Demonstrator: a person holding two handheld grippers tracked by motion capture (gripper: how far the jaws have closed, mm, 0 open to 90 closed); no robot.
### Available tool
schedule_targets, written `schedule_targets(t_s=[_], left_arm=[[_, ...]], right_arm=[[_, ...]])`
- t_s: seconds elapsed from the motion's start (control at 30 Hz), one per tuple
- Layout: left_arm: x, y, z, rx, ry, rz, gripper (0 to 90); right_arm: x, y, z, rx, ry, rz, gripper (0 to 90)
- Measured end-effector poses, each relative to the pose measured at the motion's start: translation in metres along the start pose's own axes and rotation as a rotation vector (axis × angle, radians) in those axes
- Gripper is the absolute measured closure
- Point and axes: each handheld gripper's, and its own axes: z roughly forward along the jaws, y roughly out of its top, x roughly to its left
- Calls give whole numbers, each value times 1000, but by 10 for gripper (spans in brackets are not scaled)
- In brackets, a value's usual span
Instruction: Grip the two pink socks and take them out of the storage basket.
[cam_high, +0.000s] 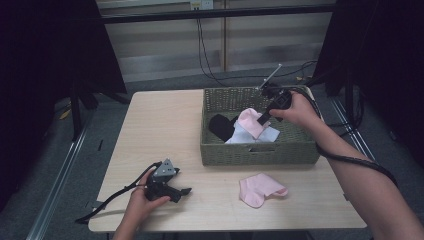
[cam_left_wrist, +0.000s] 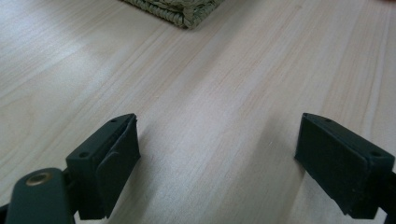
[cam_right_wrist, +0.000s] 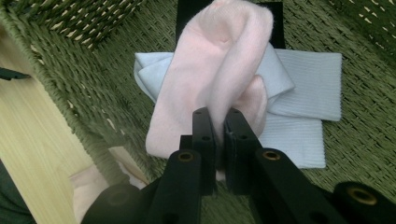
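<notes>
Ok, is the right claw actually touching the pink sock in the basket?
Touching. In the right gripper view the right claw is shut on a fold of the pink sock, with the fabric pinched between its jaws, over the basket.

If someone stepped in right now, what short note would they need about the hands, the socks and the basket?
Right gripper: shut on a pink sock, held inside the wicker basket, above a white sock and a black item.
Left gripper: open, resting on the table, holding nothing.
Done: nothing certain; the held sock isn't released.
Left: second pink sock lies on the table in front of the basket.
</notes>
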Motion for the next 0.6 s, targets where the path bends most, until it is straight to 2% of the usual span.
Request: schedule_targets(t_s=[0.3, 0.37, 0.6], left_arm=[[0, 0, 0, -1, 0, -1, 129], [0, 0, 0, 0, 0, 0, 129], [0, 0, 0, 0, 1, 0, 129]], right_arm=[[6, 3, -12, 7, 2, -34, 845], [8, 3, -14, 8, 6, -27, 845], [13, 2, -24, 15, 6, -69, 844]])
